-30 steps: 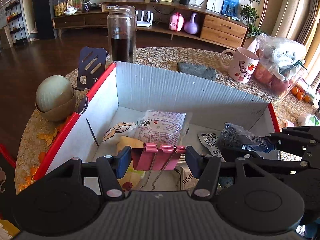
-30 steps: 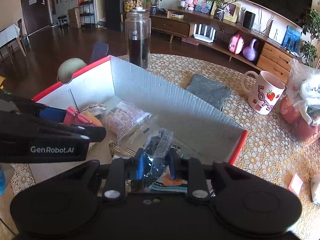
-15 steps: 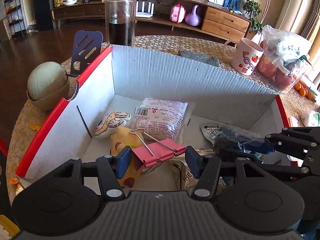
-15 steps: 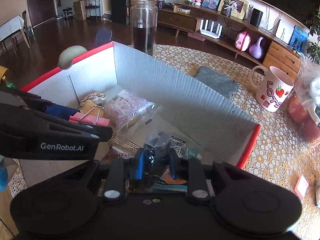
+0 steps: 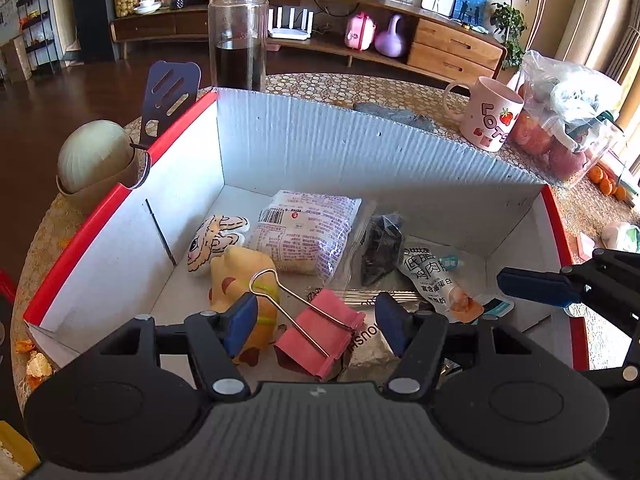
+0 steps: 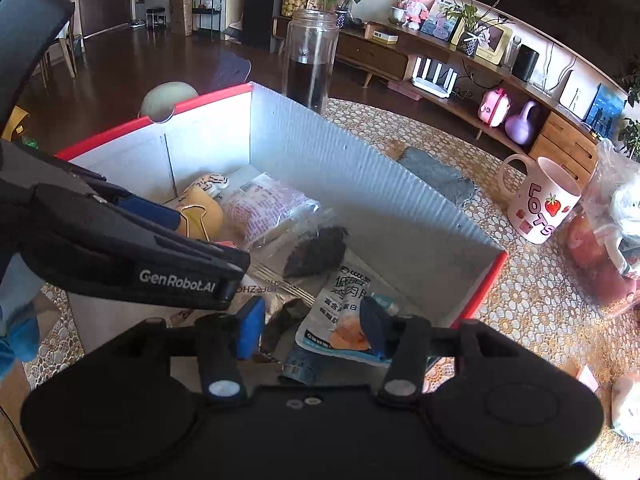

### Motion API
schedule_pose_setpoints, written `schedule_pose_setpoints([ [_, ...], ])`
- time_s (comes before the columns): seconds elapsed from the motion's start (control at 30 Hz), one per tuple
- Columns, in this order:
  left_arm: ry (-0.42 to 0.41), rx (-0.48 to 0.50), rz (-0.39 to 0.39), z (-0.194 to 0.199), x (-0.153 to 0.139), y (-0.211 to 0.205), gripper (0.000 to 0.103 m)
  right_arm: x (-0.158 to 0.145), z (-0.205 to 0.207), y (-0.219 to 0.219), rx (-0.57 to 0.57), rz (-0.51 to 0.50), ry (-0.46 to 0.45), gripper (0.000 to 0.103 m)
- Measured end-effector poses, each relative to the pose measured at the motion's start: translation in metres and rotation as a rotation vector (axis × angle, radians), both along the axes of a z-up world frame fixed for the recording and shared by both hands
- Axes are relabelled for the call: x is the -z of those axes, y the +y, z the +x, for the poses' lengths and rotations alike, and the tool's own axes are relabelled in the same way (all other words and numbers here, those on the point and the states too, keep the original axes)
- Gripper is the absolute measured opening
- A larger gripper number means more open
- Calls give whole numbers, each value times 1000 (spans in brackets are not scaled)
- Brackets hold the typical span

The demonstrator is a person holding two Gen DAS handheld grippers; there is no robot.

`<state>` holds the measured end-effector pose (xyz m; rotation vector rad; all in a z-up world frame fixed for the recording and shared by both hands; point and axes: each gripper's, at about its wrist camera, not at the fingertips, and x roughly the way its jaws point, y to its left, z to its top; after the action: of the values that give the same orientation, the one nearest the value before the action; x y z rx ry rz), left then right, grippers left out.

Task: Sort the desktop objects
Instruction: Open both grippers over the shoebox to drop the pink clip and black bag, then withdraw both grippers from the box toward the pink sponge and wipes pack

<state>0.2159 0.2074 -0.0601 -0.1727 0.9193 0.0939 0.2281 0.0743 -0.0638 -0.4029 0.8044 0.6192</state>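
Note:
A white corrugated box [image 5: 360, 152] with a red rim holds several sorted items. My left gripper [image 5: 316, 322] hangs over its near side with jaws opening. A pink binder clip [image 5: 320, 332] lies loose on the box floor between the blue pads, which do not touch it. My right gripper [image 6: 312, 326] is also opening, with nothing gripped. A small dark plastic bag [image 6: 316, 256] lies in the box ahead of it, beside a white chicken packet [image 6: 344, 308]. A snack packet [image 5: 304, 236] and a yellow toy [image 5: 244, 276] lie further left.
Behind the box stand a tall glass jar [image 5: 238, 40] and a grey cloth [image 5: 396, 116]. A pink mug [image 5: 490, 120] and a plastic bag of fruit [image 5: 568, 128] sit at the right. A round pale-green thing in a bowl [image 5: 94, 156] and a dark spatula [image 5: 170, 96] are at the left.
Both grippers have opened. The pink clip dropped from the left jaws onto the box floor. The dark bag fell from the right jaws into the box.

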Motion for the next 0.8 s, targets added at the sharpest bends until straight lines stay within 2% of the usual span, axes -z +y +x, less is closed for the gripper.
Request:
schedule_pose_setpoints([
  [0.13, -17, -9, -3, -5, -6, -3, 74, -5, -2, -11, 15, 18, 2, 61],
  [0.37, -45, -14, -17, -14, -16, -9, 76, -18, -12, -30, 13, 75, -4, 71],
  [0.5, -55, -7, -18, -20, -20, -13, 78, -26, -22, -37, -4, 96, -26, 86],
  [0.8, -73, -8, -15, -35, -28, -21, 82, -41, -36, -66, 19, 140, -50, 92],
])
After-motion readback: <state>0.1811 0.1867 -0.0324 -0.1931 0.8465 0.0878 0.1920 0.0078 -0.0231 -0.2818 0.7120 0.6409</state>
